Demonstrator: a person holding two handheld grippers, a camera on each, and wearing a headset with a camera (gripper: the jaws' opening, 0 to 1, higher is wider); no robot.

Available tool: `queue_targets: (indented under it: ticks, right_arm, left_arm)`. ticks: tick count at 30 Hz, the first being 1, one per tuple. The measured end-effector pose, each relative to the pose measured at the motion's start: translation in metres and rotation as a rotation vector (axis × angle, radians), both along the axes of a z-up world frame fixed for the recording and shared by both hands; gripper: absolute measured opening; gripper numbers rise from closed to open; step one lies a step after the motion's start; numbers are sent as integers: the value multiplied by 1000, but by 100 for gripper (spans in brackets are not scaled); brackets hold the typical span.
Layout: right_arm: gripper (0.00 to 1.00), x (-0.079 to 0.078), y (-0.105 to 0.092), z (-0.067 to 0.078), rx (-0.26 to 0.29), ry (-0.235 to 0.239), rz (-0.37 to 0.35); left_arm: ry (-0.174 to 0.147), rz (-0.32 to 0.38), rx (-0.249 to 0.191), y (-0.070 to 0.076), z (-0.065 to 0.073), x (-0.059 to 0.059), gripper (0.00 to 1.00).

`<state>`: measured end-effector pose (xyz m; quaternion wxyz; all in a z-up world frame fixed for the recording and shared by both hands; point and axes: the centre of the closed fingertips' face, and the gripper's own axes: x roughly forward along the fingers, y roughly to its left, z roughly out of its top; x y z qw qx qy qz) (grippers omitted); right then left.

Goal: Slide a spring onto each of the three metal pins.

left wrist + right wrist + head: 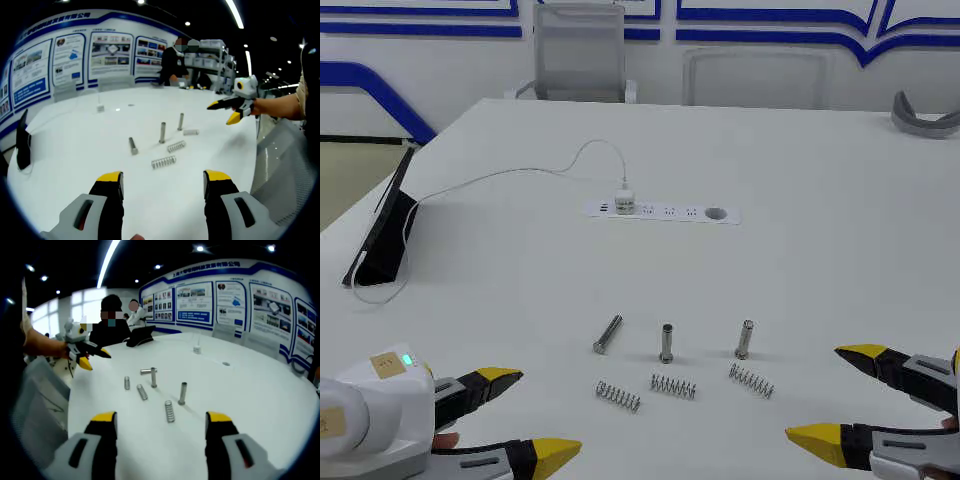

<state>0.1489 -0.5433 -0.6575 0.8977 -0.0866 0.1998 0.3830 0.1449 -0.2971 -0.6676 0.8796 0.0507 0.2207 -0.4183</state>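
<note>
My left gripper (535, 412) was at seven o'clock over the white table (820, 200), jaws spread wide, holding nothing. My right gripper (828, 392) was at four o'clock, equally wide apart and empty. Between them, at six o'clock, lay a row of springs: left spring (618, 396), middle spring (673, 386), right spring (751, 380). Just beyond each was a bare pin: left pin (608, 334) lying down, middle pin (667, 343) and right pin (744, 339) upright. Farther off, toward twelve o'clock, lay a power strip (660, 211).
</note>
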Motion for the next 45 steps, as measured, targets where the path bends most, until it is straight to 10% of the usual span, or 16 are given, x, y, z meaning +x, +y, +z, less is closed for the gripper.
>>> queue_targets:
  ticks: [22, 45]
  right_arm:
    - [72, -3, 3, 2, 1, 1, -5]
    - [72, -10, 5, 4, 5, -1, -14]
  left_arm:
    - [-18, 7, 21, -2, 6, 16, 61]
    - [-44, 19, 60, -17, 14, 77, 55]
